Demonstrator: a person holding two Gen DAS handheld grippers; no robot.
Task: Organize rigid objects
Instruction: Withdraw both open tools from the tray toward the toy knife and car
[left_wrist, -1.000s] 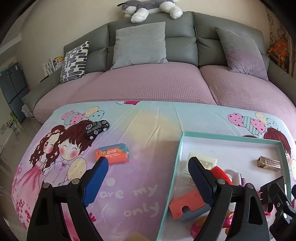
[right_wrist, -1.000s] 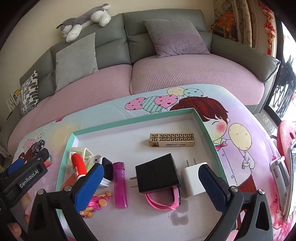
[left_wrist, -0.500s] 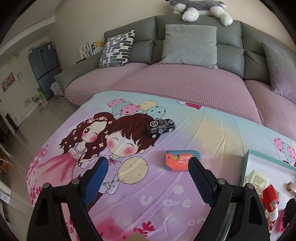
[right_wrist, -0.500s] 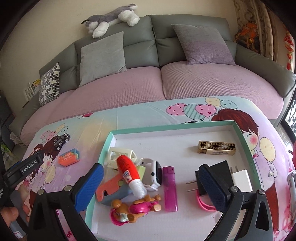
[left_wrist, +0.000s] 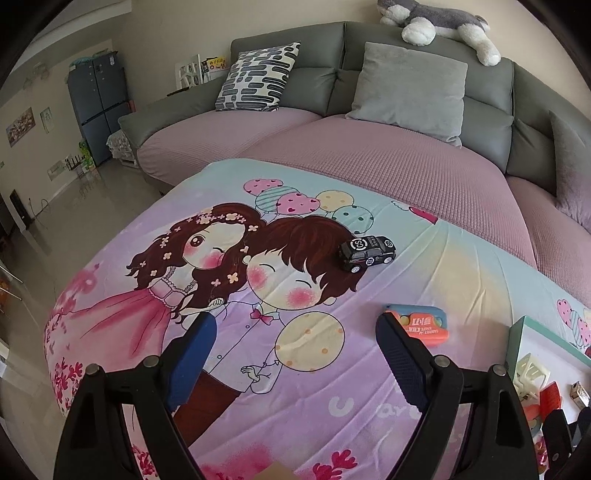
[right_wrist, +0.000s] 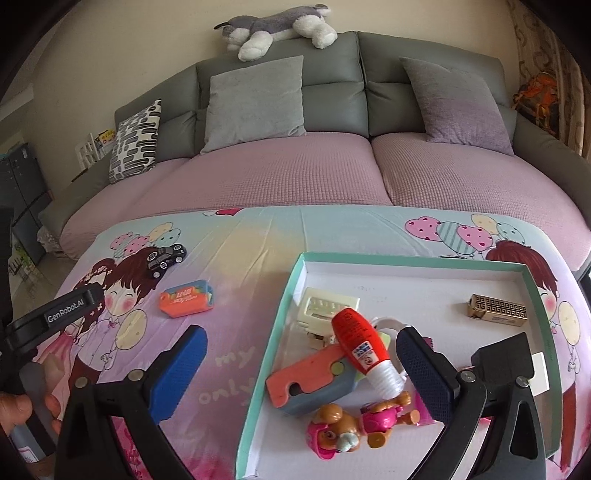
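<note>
A black toy car (left_wrist: 367, 252) and an orange and blue case (left_wrist: 419, 323) lie loose on the cartoon-print cloth; both also show in the right wrist view, the car (right_wrist: 166, 258) and the case (right_wrist: 186, 297). My left gripper (left_wrist: 291, 358) is open and empty, low over the cloth, with the case just beyond its right finger. A teal-rimmed white tray (right_wrist: 406, 260) holds several objects, among them a red tube (right_wrist: 360, 341), an orange block (right_wrist: 308, 378) and a gold lighter (right_wrist: 498, 309). My right gripper (right_wrist: 301, 373) is open and empty above the tray's left edge.
A grey sofa with a pink cover (right_wrist: 295, 173) runs behind the table, with cushions and a plush dog (right_wrist: 277, 24) on top. The floor (left_wrist: 55, 229) drops away to the left of the table. The left gripper's body (right_wrist: 55, 314) shows at the left of the right wrist view.
My left gripper has swung left from the tray to the loose car and case. My right gripper has shifted left from the tray's right half to its left edge.
</note>
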